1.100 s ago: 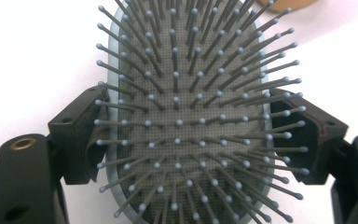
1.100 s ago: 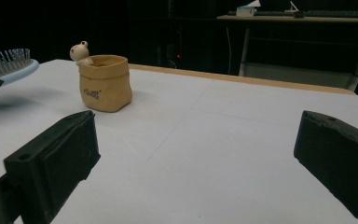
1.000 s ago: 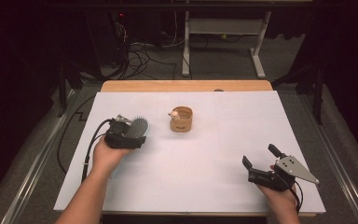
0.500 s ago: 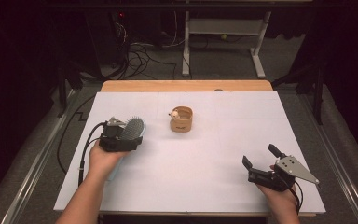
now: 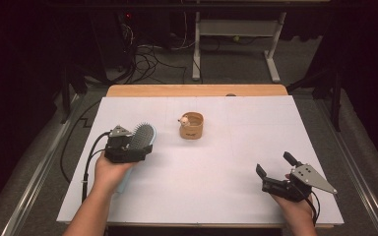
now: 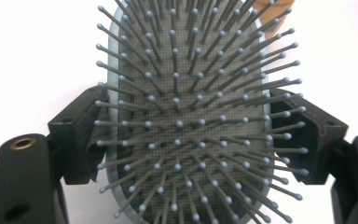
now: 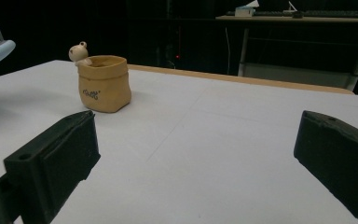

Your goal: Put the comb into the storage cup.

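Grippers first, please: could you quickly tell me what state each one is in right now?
Left gripper: closed on the hairbrush, jaws on either side of its head.
Right gripper: open, holding nothing.

The pale blue paddle hairbrush (image 6: 182, 116) with grey bristles runs off the left gripper view's top and bottom edges. In the high view, its handle is mostly hidden under the left hand (image 5: 109, 172). The dark lettering on the tan sack-shaped pot (image 7: 103, 84) is too small to read.

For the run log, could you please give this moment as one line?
left gripper: shut on hairbrush | right gripper: open, nothing held | sack-shaped pot: upright mid-table, untouched
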